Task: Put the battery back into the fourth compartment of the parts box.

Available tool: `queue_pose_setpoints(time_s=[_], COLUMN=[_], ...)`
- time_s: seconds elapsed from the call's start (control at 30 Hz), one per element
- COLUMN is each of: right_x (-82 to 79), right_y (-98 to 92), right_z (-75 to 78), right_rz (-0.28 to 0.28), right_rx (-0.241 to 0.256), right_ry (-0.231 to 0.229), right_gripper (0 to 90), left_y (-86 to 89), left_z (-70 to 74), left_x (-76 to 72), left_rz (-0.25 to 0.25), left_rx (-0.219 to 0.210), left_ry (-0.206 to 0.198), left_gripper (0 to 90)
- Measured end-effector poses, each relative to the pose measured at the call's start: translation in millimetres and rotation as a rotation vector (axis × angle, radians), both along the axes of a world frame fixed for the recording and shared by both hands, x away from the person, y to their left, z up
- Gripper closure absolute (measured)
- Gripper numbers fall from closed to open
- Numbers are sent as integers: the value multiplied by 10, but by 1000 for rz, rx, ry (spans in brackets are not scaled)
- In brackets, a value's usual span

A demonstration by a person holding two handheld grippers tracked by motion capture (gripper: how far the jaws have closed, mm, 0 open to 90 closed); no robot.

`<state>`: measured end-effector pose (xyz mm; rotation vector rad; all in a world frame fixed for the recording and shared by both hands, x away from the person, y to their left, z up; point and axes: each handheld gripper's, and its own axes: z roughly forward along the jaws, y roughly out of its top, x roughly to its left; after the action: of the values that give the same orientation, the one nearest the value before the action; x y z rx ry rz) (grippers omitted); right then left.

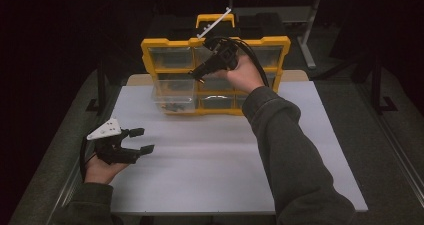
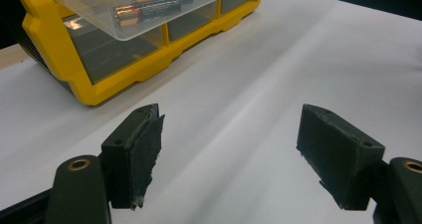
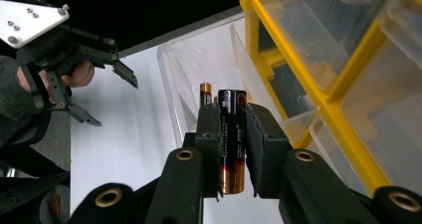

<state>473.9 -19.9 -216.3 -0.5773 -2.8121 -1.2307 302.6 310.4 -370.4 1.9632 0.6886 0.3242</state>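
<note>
Centrally, the right gripper holds a battery pinched between its two black jaws, the cell standing lengthwise along them with its copper-coloured end toward the camera and its black end pointing away. In the right gripper view the battery sits just above the clear drawer, which is pulled out from the yellow organiser; a second battery lies inside that drawer beyond the jaws. In the high view the right gripper is raised in front of the organiser's middle row, its jaws pointing left and down toward the pulled-out drawer, with a black cable looping over the person's hand and a grey-green sleeve reaching in from the lower right.

The left gripper hangs low over the white table top, well apart from the organiser, its jaws spread wide with nothing between them and a grey three-cornered plate on top. In the left gripper view the left gripper frames bare white surface between its parted pads, with the organiser's yellow lower corner and the drawer, holding several batteries, further ahead. Behind the organiser, in the high view, stands a black case with a yellow handle.
</note>
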Motion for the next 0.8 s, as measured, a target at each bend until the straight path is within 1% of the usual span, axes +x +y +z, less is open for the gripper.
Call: queue_pose_setpoints(time_s=[0.07,0.1,0.13,0.3,0.7,0.8], right_x=[5,-2,8,21,53,60], right_y=[42,67,88,199,390,435], right_z=[9,19,19,34,49,52], right_rz=[8,7,17,30,46,46], right_rx=[4,2,-3,-13,-25,-25], right_ry=[-6,3,-10,-13,-19,-14], right_gripper=[759,760,760,759,760,759], left_y=[1,2,5,12,22,21], left_z=[1,1,1,2,6,6], left_x=[0,2,2,-3,-2,-5], left_rz=[0,-1,-2,2,0,3], left_rx=[0,0,3,-5,1,-3], left_ry=[0,-2,-3,-1,3,6], left_gripper=[253,253,253,253,253,253])
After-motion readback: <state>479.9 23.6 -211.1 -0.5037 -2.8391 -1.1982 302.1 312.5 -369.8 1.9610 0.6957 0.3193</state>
